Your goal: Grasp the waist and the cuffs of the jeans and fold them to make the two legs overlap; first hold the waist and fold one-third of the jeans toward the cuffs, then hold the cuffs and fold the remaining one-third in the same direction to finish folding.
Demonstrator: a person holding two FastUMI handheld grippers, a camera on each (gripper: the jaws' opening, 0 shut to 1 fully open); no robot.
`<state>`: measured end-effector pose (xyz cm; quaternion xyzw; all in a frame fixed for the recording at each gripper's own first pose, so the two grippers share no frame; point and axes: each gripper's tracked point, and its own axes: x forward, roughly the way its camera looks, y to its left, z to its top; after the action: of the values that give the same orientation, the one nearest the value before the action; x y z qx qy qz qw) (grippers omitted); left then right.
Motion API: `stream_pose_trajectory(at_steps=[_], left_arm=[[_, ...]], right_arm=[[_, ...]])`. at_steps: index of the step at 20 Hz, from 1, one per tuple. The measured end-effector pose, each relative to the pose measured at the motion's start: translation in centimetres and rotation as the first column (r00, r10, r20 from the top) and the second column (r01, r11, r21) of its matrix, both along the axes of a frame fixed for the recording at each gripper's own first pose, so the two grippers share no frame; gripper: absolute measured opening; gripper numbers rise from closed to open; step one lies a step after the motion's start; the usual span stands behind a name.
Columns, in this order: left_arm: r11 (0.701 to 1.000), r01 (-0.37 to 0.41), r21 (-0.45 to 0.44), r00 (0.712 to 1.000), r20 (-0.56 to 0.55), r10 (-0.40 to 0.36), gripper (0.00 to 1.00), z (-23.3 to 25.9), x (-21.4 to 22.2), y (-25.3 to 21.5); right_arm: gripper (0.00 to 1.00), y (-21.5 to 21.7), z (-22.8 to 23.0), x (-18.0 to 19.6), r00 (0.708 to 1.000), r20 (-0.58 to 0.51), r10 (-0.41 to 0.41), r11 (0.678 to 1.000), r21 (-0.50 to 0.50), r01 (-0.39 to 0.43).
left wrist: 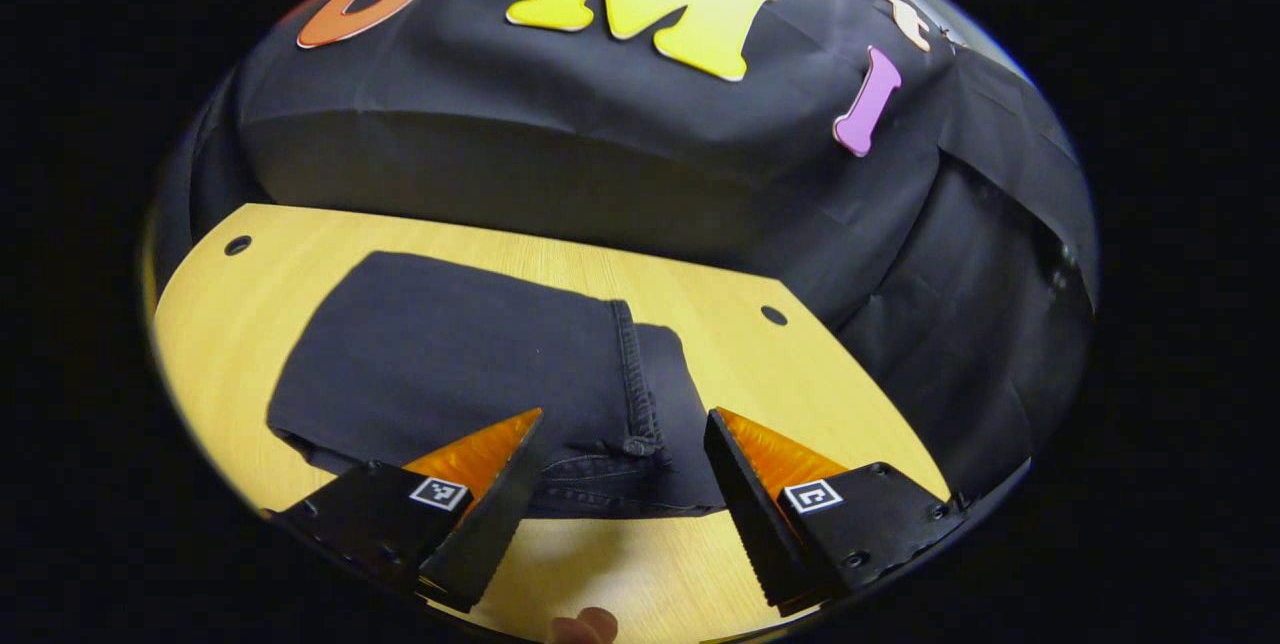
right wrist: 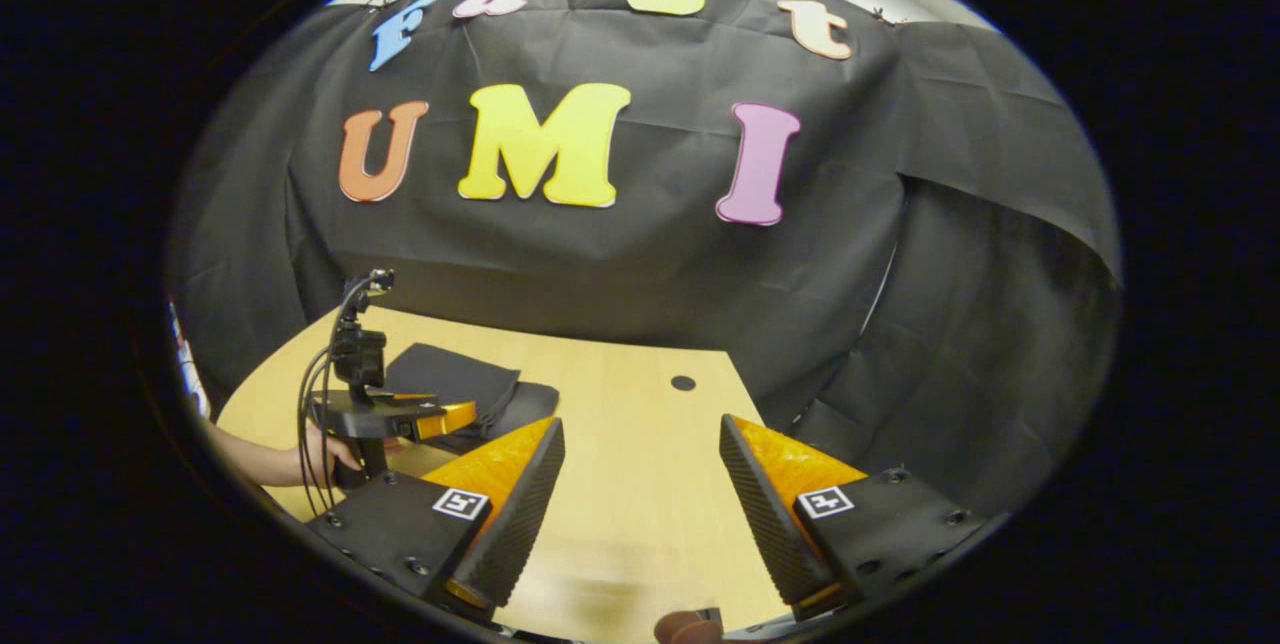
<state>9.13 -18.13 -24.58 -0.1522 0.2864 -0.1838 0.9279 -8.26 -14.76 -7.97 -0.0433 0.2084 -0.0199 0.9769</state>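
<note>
The dark jeans [left wrist: 450,364] lie folded into a compact stack on the wooden table [left wrist: 240,324], with a hemmed cuff edge [left wrist: 632,374] running across the top near their right end. My left gripper [left wrist: 625,424] hovers open just in front of that stack, nothing between its fingers. In the right gripper view the folded jeans [right wrist: 455,384] sit far off at the left. My right gripper [right wrist: 640,434] is open over bare table, well to the right of the jeans. The left gripper [right wrist: 420,417], held by a hand [right wrist: 320,449], shows there beside the jeans.
The table has small round holes near its back corners [left wrist: 773,315] [left wrist: 238,245] [right wrist: 683,383]. Black cloth hangs behind and to the right of the table. A fingertip [left wrist: 585,627] shows at the bottom edge of the left gripper view.
</note>
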Motion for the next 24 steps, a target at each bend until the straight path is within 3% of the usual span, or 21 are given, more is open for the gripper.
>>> stream_pose_trajectory(at_steps=[3, 6, 9, 10, 11, 14, 15, 16, 17, 18, 19, 20, 21, 22, 23, 24], left_arm=[[0.998, -0.055, 0.018, 0.995, 0.09, 0.053, 0.98, 5.6, -1.1, 3.5], [0.983, -0.162, 0.08, 0.964, 0.227, 0.141, 0.98, 13.4, -1.4, 9.0], [0.956, -0.272, 0.113, 0.902, 0.375, 0.212, 0.97, 20.7, -2.6, 14.2], [0.954, -0.279, 0.11, 0.886, 0.412, 0.212, 0.98, 23.3, -3.3, 15.0], [0.95, -0.296, 0.101, 0.866, 0.448, 0.222, 0.97, 25.6, -4.2, 15.9], [0.934, -0.344, 0.094, 0.804, 0.543, 0.241, 0.98, 31.9, -6.6, 18.5], [0.931, -0.352, 0.092, 0.788, 0.567, 0.242, 0.98, 32.9, -7.2, 19.0], [0.929, -0.361, 0.085, 0.774, 0.582, 0.248, 0.88, 33.7, -7.8, 19.4], [0.925, -0.371, 0.08, 0.765, 0.59, 0.256, 0.88, 34.3, -8.5, 19.8], [0.921, -0.381, 0.076, 0.759, 0.594, 0.266, 0.98, 34.6, -9.3, 20.3], [0.918, -0.391, 0.071, 0.755, 0.595, 0.275, 0.98, 34.8, -9.4, 20.4], [0.915, -0.397, 0.068, 0.749, 0.6, 0.281, 0.88, 35.1, -9.5, 20.5], [0.912, -0.405, 0.062, 0.746, 0.6, 0.29, 0.98, 35.2, -9.8, 20.8], [0.908, -0.415, 0.056, 0.739, 0.603, 0.301, 0.88, 35.5, -10.1, 21.2], [0.904, -0.425, 0.052, 0.736, 0.601, 0.312, 0.98, 35.7, -10.5, 21.8], [0.901, -0.431, 0.046, 0.734, 0.598, 0.321, 0.88, 35.8, -10.8, 22.2]], right_arm=[[0.94, 3.1, 1.0, 1.6, 0.998, 0.051, 0.045, 0.998, 0.042, -0.047], [0.94, 7.0, 3.4, 3.5, 0.986, 0.136, 0.093, 0.993, 0.062, -0.102], [0.94, 10.9, 6.3, 4.9, 0.965, 0.233, 0.124, 0.988, 0.06, -0.142], [0.98, 12.3, 7.0, 5.0, 0.957, 0.255, 0.138, 0.985, 0.064, -0.159], [0.94, 13.6, 7.6, 5.0, 0.95, 0.274, 0.151, 0.982, 0.067, -0.176], [0.98, 17.1, 9.0, 5.1, 0.932, 0.316, 0.177, 0.977, 0.061, -0.206], [0.98, 18.2, 9.5, 5.0, 0.926, 0.327, 0.188, 0.975, 0.053, -0.217], [0.96, 19.2, 10.0, 4.9, 0.919, 0.341, 0.197, 0.973, 0.048, -0.226], [0.98, 19.8, 10.6, 5.0, 0.915, 0.352, 0.196, 0.973, 0.044, -0.225], [0.96, 20.4, 10.9, 4.9, 0.914, 0.358, 0.19, 0.974, 0.048, -0.221], [0.94, 20.9, 11.3, 4.8, 0.913, 0.363, 0.185, 0.974, 0.057, -0.22], [0.94, 21.6, 11.6, 4.7, 0.91, 0.373, 0.18, 0.973, 0.069, -0.22], [0.96, 22.0, 12.1, 4.5, 0.906, 0.388, 0.172, 0.973, 0.076, -0.217], [0.96, 22.4, 12.5, 4.5, 0.9, 0.403, 0.168, 0.974, 0.075, -0.215], [0.96, 22.9, 12.9, 4.4, 0.892, 0.418, 0.172, 0.974, 0.065, -0.218], [0.94, 23.3, 13.0, 4.4, 0.887, 0.424, 0.182, 0.973, 0.051, -0.224]])
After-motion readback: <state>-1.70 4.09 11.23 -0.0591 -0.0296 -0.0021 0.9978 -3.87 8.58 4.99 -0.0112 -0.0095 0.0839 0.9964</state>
